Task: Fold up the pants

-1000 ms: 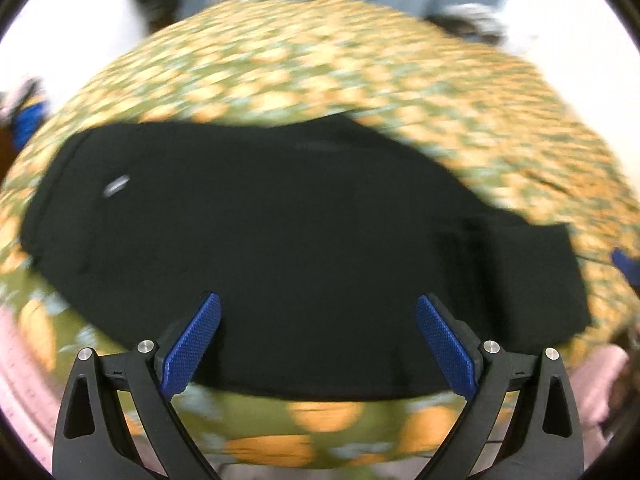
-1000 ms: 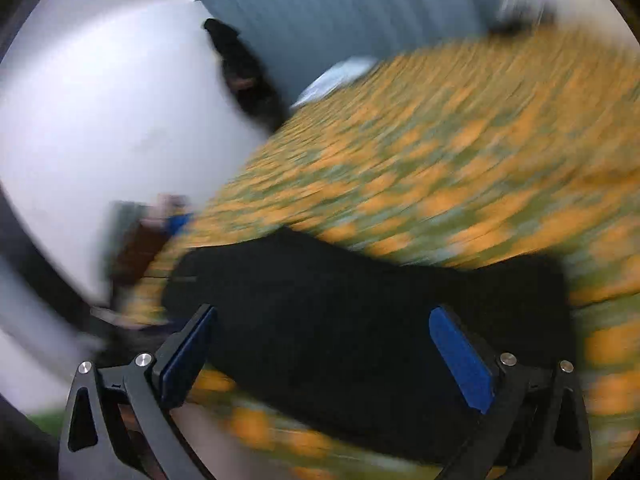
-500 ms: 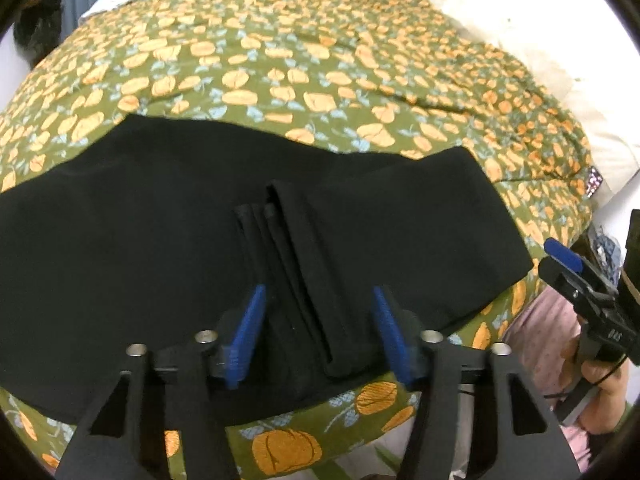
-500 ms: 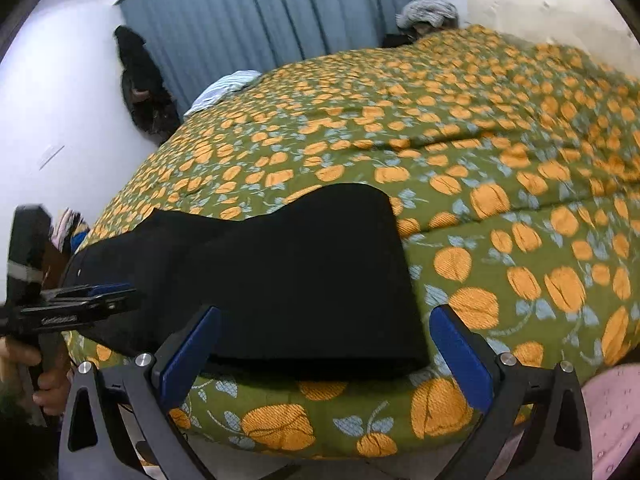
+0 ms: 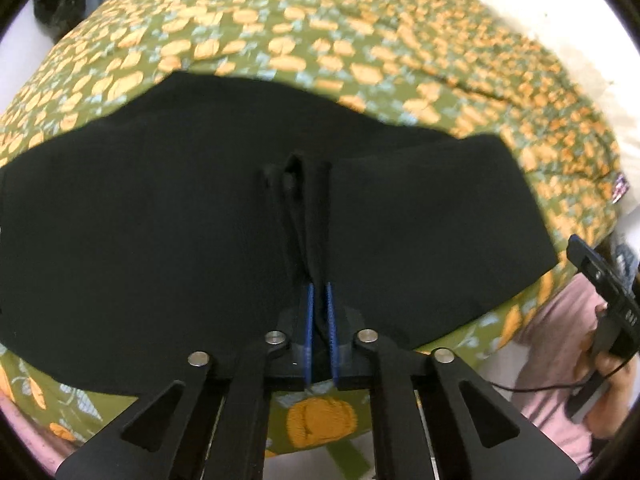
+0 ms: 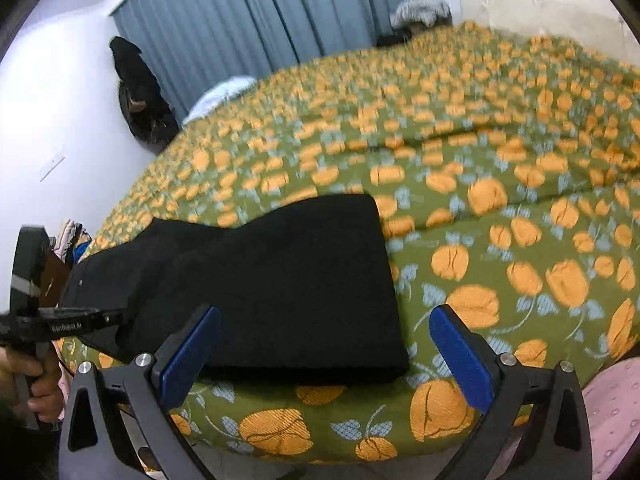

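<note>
Pants [image 5: 168, 240] lie flat on the bed [image 5: 360, 52] along its near edge, long axis running left to right across both views. Left gripper [image 5: 319, 312]: fingers have just been closing and now pinch a raised ridge of cloth at mid-length. Right gripper [image 6: 320, 344]: fingers spread wide, nothing between the pads, hovering at the near corner of the pants' end; it is the nearer tool to that end. Far left end cut off; cloth layers under the ridge unreadable, black on black.
</note>
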Demonstrator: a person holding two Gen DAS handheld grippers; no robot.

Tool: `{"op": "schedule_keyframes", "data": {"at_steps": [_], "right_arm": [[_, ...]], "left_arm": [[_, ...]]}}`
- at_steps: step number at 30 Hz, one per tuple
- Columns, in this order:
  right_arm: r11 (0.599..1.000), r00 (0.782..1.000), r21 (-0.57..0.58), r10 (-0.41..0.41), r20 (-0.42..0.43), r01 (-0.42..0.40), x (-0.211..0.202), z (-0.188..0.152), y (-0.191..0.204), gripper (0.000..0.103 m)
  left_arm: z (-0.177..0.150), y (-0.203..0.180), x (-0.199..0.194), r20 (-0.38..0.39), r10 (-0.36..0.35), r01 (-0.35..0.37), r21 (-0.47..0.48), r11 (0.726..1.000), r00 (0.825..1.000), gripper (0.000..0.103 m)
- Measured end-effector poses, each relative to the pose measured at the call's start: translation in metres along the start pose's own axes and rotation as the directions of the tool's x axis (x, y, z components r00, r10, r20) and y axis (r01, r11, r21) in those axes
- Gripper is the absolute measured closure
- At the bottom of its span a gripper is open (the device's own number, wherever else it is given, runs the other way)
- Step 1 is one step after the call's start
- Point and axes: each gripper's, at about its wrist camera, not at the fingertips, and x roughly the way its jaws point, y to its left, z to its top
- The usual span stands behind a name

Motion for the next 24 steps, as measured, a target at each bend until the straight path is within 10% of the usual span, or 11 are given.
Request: {"op": "schedule_keyframes", "data": {"at_steps": [2, 4, 6, 17, 21, 24], "right_arm": [[1.0, 0.998, 0.008, -0.011, -0.066, 0.011, 0.016, -0.002, -0.002, 0.0], [1.0, 0.994, 0.02, -0.01, -0.112, 0.012, 0.028, -0.004, -0.003, 0.0], [1.0, 0.992, 0.025, -0.001, -0.123, 0.004, 0.032, -0.005, -0.004, 0.0], [0.999, 1.0, 0.016, 0.03, -0.009, -0.03, 0.01, -0.001, -0.002, 0.0], [0.999, 0.997, 0.011, 0.036, 0.062, -0.037, -0.005, 0.004, -0.002, 0.0], [0.999, 0.997, 0.029, 0.037, 0.073, -0.04, -0.01, 0.008, -0.006, 0.0]], "left_arm": [[0.001, -0.003, -0.005, 0.012, 0.018, -0.018, 0.005, 1.0, 1.0, 0.081], [0.002, -0.004, -0.017, 0.054, 0.024, -0.024, -0.006, 1.0, 0.998, 0.028], [0.001, 0.001, -0.029, 0.11, 0.001, 0.001, -0.022, 1.0, 0.994, 0.017], [0.006, -0.005, 0.01, -0.032, -0.041, 0.04, -0.038, 0.998, 0.999, 0.028], [0.009, -0.008, 0.013, -0.043, -0.025, 0.023, -0.037, 0.999, 0.999, 0.088], [0.014, 0.004, -0.009, 0.011, -0.061, 0.061, -0.071, 0.996, 0.998, 0.093]]}}
